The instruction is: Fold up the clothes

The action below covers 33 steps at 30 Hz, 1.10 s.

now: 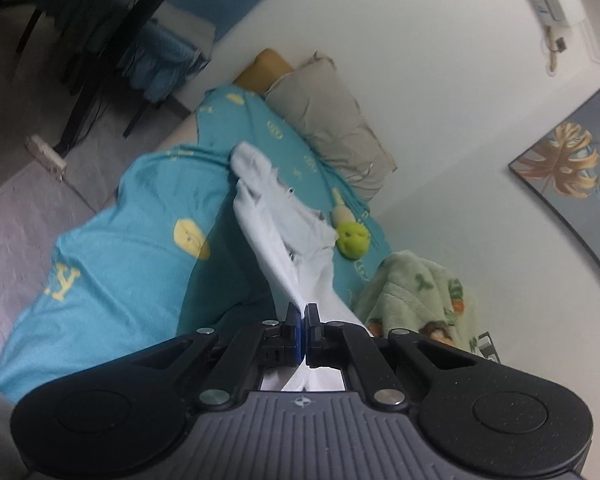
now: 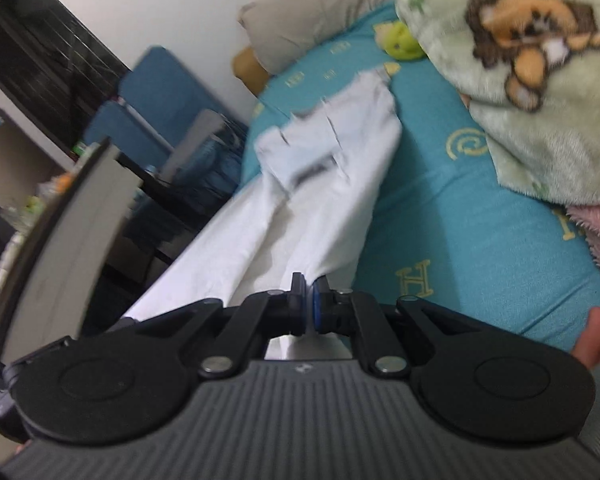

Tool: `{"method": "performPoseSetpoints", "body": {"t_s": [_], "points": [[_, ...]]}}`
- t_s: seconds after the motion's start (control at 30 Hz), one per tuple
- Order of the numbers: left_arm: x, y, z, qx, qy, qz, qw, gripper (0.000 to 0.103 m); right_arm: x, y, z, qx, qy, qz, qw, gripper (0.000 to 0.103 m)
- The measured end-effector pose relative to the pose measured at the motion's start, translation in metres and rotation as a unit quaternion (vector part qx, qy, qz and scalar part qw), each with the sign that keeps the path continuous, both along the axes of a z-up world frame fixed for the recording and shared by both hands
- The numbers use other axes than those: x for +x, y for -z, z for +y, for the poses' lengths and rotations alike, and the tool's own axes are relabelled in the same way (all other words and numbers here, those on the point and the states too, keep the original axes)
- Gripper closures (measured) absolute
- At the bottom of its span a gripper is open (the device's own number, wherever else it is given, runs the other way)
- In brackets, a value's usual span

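Two grippers each pinch the white garment above a blue bed.

The left gripper (image 1: 303,312) has its jaws squeezed tight on one end of the white garment (image 1: 276,220), which hangs out over the blue sheet (image 1: 140,240). The right gripper (image 2: 308,292) is squeezed tight on the garment's other end, and the cloth stretches away over the bed. On the bed are one gray pillow (image 1: 332,120), one green toy (image 1: 353,240) and one green blanket (image 2: 540,100) with a bear. One picture (image 1: 572,168) hangs on the white wall.
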<state>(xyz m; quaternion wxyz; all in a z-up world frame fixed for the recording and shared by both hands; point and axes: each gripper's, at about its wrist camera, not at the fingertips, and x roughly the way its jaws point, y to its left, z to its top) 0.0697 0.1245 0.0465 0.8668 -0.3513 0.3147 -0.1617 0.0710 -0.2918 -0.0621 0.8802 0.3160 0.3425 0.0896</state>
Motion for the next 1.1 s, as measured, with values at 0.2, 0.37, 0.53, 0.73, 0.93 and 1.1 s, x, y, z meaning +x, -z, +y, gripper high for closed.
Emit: {"method": "performPoseSetpoints", "body": {"t_s": [0.2, 0.37, 0.53, 0.73, 0.93, 1.1], "points": [[-0.060, -0.027, 0.013, -0.010, 0.000, -0.004, 0.9999, 0.102, -0.055, -0.025, -0.018, 0.033, 0.001, -0.046, 0.998, 0.096], [-0.083, -0.041, 0.018, -0.022, -0.006, -0.014, 0.9996, 0.102, -0.071, -0.031, -0.034, 0.058, 0.011, -0.061, 0.996, 0.096], [-0.047, -0.053, 0.002, -0.005, -0.010, -0.028, 0.9995, 0.102, -0.028, -0.033, -0.037, 0.055, 0.018, -0.056, 0.997, 0.096], [0.039, -0.053, -0.032, 0.058, -0.027, -0.057, 0.9963, 0.101, 0.062, -0.034, -0.040, 0.016, 0.028, -0.053, 0.998, 0.096], [0.130, -0.016, -0.056, 0.117, -0.045, -0.077, 0.9891, 0.101, 0.153, -0.002, -0.050, -0.016, 0.042, -0.029, 0.999, 0.096], [0.189, 0.031, -0.073, 0.172, -0.040, -0.111, 0.9780, 0.101, 0.211, 0.043, -0.055, -0.047, 0.046, -0.013, 0.998, 0.096]]}}
